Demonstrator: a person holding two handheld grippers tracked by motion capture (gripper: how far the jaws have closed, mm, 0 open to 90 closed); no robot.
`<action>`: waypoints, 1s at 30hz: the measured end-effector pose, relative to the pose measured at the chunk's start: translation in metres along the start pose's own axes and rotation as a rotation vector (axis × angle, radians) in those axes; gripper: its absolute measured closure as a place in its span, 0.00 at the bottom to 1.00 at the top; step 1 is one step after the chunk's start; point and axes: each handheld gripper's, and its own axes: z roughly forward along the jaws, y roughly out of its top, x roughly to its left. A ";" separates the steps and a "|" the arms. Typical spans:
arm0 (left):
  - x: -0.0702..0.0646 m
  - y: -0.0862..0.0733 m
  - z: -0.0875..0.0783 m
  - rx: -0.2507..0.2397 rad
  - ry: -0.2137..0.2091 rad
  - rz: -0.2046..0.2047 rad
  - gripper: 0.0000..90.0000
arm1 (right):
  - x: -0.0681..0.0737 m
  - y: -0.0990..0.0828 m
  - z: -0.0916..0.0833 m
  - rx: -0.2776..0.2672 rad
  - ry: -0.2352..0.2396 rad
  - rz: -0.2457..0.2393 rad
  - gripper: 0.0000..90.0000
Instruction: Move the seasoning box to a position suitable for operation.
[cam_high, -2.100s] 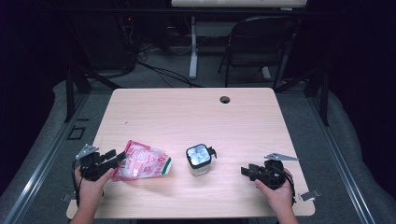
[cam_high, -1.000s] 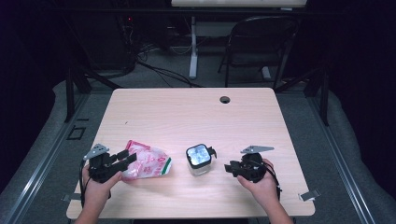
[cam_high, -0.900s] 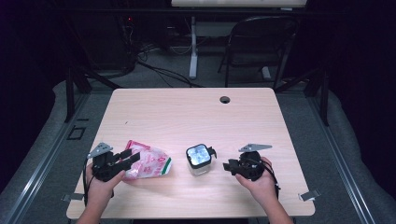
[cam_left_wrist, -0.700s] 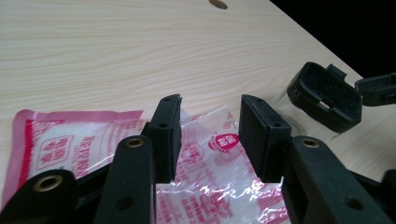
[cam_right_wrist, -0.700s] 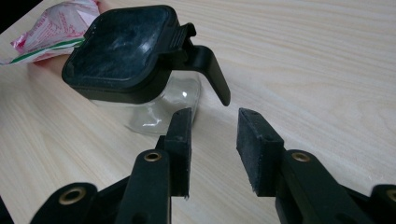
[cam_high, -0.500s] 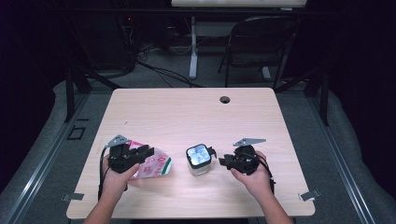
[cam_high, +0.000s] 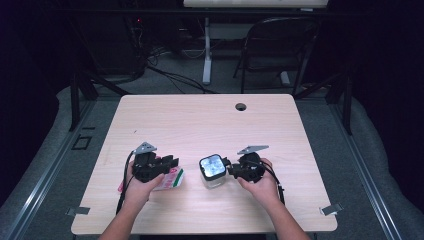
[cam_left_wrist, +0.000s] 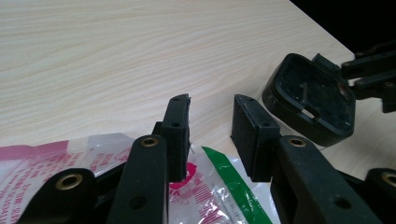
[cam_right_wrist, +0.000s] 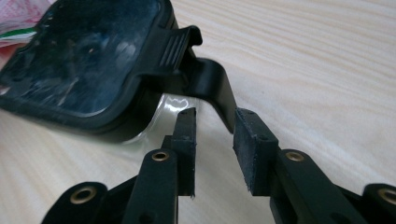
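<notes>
High view: the left claw (cam_high: 167, 163) sits over the packet (cam_high: 170, 178), which lies flat on the bench (cam_high: 210, 120) near its front edge. The right claw (cam_high: 231, 170) is at the side latch of the box (cam_high: 213, 169), which stands just right of the packet. Both claws have just been closing, yet their jaws stand apart. In the left gripper view nothing is pinched; in the right gripper view the box's black latch (cam_right_wrist: 212, 86) lies just ahead of the jaws, unclamped.
</notes>
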 end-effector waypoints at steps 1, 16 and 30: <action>-0.001 0.000 0.000 -0.002 -0.003 0.002 0.74 | 0.000 0.001 0.002 0.001 -0.003 0.001 0.78; -0.005 -0.004 -0.003 -0.003 -0.009 0.018 0.74 | 0.003 0.003 0.008 -0.030 -0.045 -0.013 0.86; -0.006 -0.005 -0.006 -0.006 0.002 0.035 0.73 | 0.001 0.001 0.017 -0.020 -0.063 -0.027 0.79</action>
